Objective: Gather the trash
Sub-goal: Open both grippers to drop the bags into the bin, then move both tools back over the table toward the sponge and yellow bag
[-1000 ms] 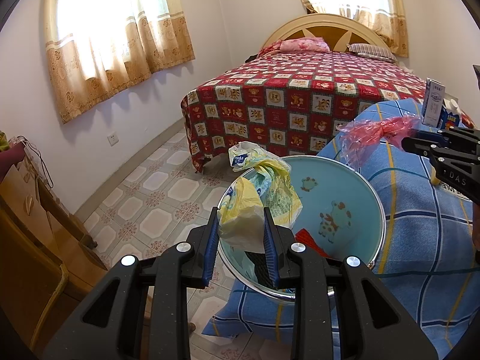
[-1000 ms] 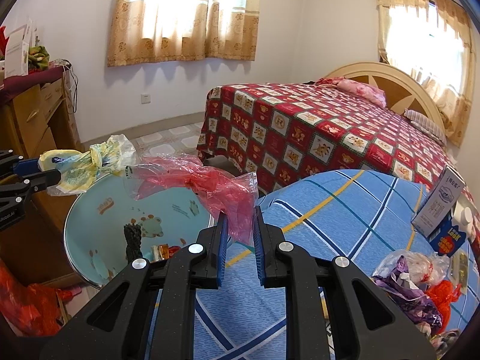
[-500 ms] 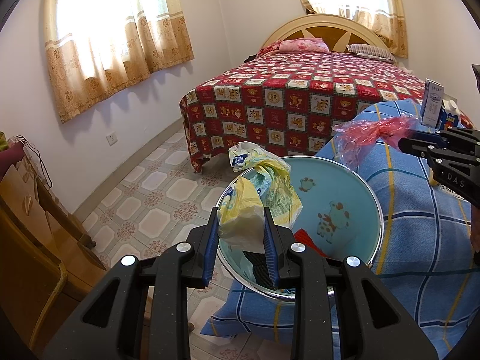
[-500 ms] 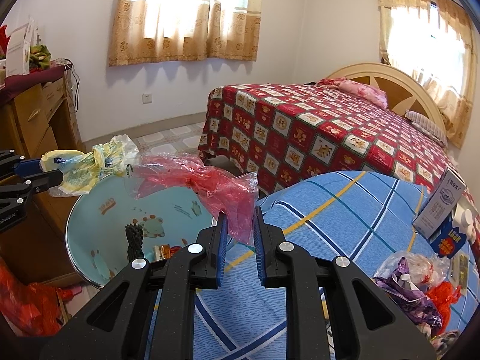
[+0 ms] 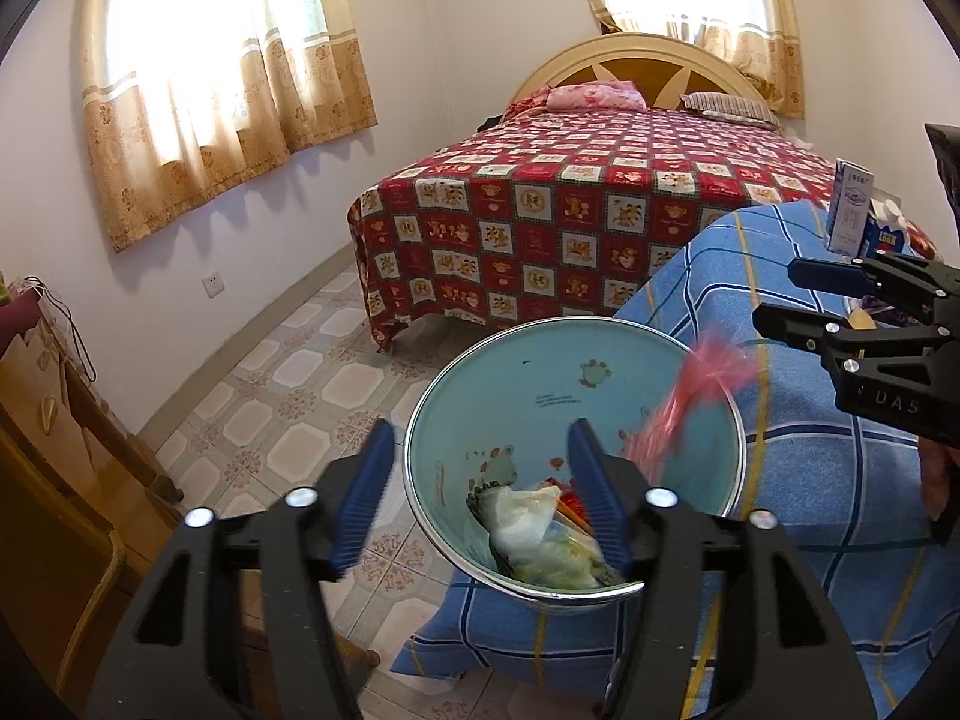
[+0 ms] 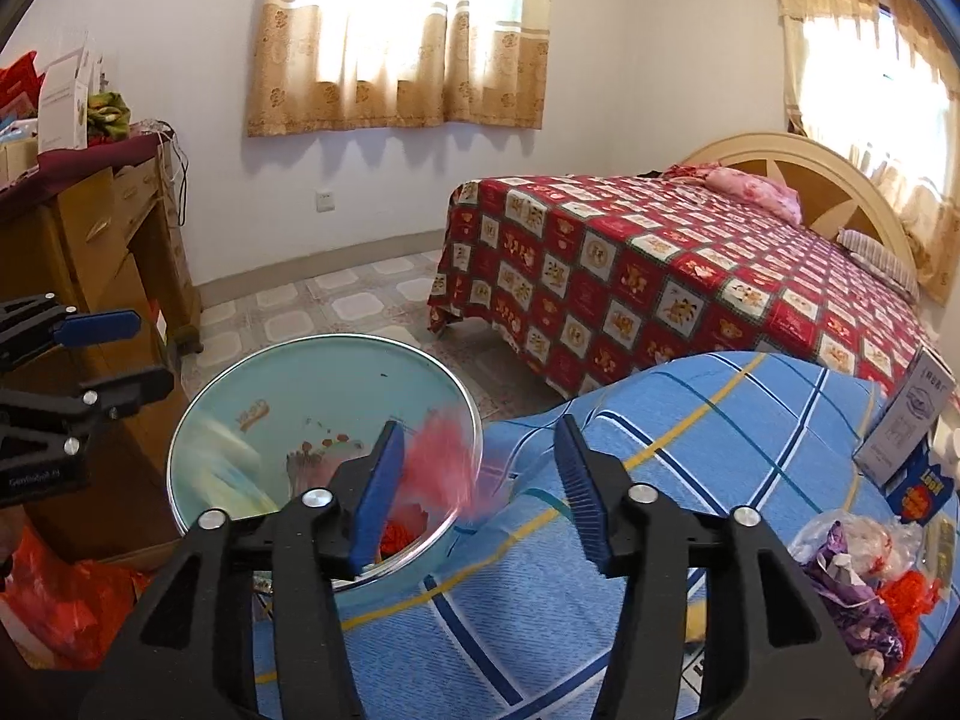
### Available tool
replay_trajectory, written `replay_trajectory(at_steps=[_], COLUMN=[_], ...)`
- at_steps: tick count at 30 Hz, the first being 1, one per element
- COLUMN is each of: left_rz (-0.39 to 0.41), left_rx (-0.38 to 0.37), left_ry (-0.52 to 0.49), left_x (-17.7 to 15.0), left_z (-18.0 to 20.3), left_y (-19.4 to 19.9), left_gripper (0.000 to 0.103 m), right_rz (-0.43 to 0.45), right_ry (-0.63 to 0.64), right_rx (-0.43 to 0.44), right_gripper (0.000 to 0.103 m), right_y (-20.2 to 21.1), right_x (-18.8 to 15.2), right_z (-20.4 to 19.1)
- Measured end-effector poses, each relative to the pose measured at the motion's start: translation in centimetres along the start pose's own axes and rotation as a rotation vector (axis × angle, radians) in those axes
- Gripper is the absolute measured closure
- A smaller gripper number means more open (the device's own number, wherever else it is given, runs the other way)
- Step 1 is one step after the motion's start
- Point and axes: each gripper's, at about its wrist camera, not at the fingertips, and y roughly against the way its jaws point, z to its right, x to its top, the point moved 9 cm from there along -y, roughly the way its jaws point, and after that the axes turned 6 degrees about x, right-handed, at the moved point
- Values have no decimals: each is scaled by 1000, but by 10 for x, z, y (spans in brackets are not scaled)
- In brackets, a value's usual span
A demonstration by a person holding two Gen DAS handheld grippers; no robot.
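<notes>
A home bedroom: quilted bed [image 5: 600, 204], curtained windows [image 6: 396, 30], tiled floor [image 5: 288, 408].

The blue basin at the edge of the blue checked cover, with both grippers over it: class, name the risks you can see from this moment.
1. The red plastic bag is blurred at the blue basin's rim while the right gripper's jaws are opening; it may land on the blue checked cover instead.
2. The basin overhangs the cover's edge above the tiled floor; a knock from the left gripper, its jaws opening with nothing between them, could tip it.
</notes>
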Motion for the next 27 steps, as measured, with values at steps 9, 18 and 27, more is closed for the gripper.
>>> replay_trajectory(at_steps=[9, 18, 27], left_rz=[-7, -40, -42], left_rx=[9, -22, -90], left_ry=[28, -6, -101], left_x=[-1, -14, -21], left_z=[-3, 24, 90], left_y=[-1, -6, -1], left_gripper=[18, 15, 6], right_rz=[-1, -8, -33], right_ry=[-15, -47, -166], right_rx=[-28, -95, -279], right_gripper=[35, 26, 20], right_y=[8, 47, 127], right_x=[-10, -40, -101], right_z=[5, 31, 102])
